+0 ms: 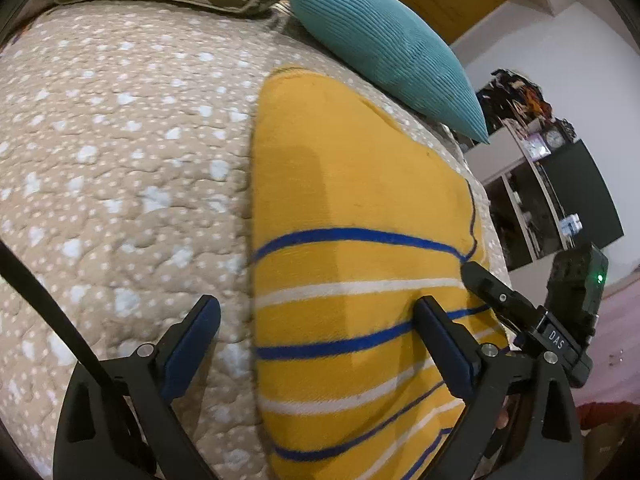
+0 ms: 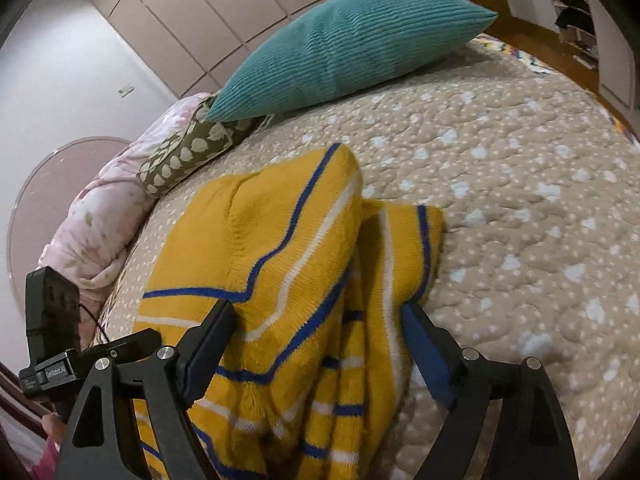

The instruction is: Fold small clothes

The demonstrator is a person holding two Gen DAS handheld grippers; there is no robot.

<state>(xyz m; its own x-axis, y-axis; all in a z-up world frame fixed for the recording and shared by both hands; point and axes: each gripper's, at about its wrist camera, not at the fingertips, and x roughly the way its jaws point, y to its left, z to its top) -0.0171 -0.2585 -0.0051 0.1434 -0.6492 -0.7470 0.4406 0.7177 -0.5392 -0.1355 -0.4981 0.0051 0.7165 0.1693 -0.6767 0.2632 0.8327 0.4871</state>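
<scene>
Both claws are held wide open, left claw [image 1: 316, 318] and right claw [image 2: 316, 320], nothing gripped. Yellow striped sweater [image 1: 352, 208] is laid part-folded on the bed [image 1: 120, 160]; a fresh edge grip seems needed next.

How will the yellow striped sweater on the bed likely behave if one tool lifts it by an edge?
The yellow striped sweater is probably floppy: it already lies in soft folds and humps on the quilt. Its thick, fuzzy knit suggests it won't slip easily from the pads. Lifted by one edge, the rest would likely sag and drag.
</scene>
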